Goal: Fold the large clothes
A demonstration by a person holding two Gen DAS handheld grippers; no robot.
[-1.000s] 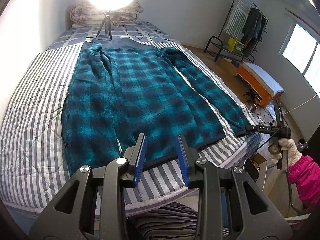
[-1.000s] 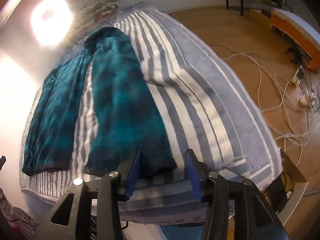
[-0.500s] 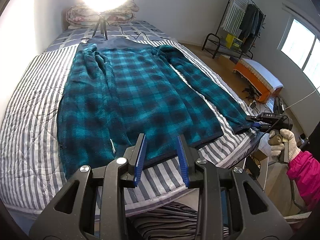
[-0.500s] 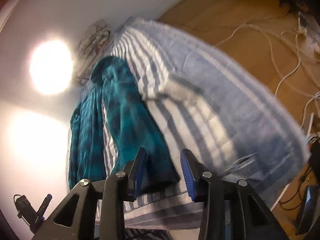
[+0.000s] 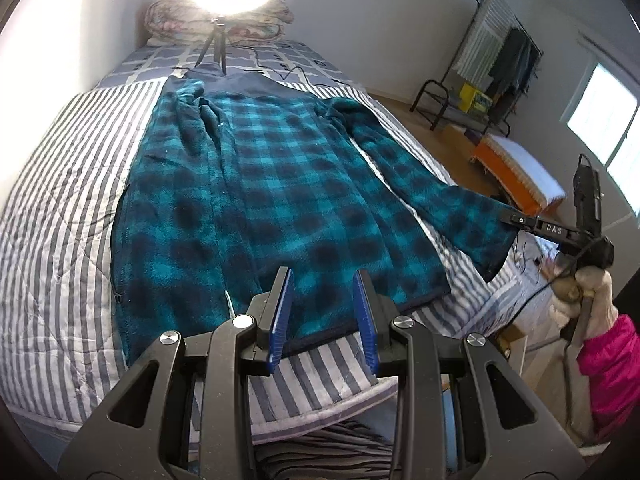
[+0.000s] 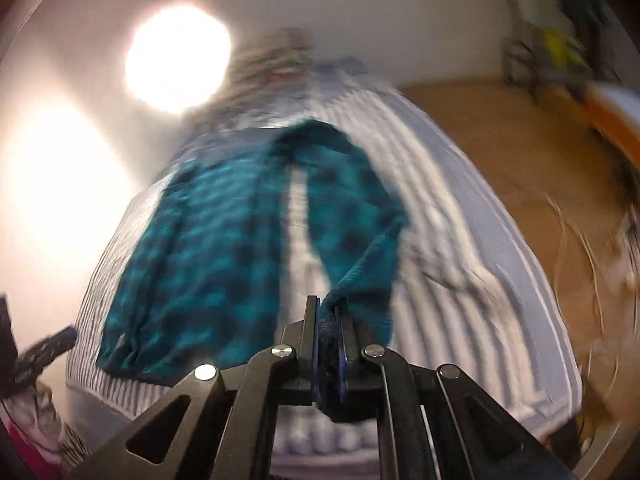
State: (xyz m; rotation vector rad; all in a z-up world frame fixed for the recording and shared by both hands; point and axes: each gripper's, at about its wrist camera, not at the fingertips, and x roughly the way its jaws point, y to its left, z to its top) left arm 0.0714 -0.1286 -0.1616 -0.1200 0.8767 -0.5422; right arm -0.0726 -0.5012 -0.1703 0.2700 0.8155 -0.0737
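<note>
A large teal and black plaid fleece jacket (image 5: 280, 200) lies flat on a striped bed (image 5: 60, 216), hem toward me. My left gripper (image 5: 323, 312) is open and empty, hovering just above the hem. My right gripper (image 6: 328, 316) is shut on the cuff of the jacket's right sleeve (image 6: 360, 248) and holds it lifted off the bed. In the left wrist view the right gripper (image 5: 516, 220) shows at the far right, clamped on the sleeve end (image 5: 472, 220). The right wrist view is blurred.
A bright ring light on a tripod (image 5: 218, 40) stands at the head of the bed by folded quilts (image 5: 168, 24). A clothes rack (image 5: 492, 80), an orange bench (image 5: 520, 180) and floor cables (image 6: 580, 248) lie to the right of the bed.
My right gripper has closed on the sleeve cuff and raised it off the bed. My left gripper has stayed open over the hem with little movement.
</note>
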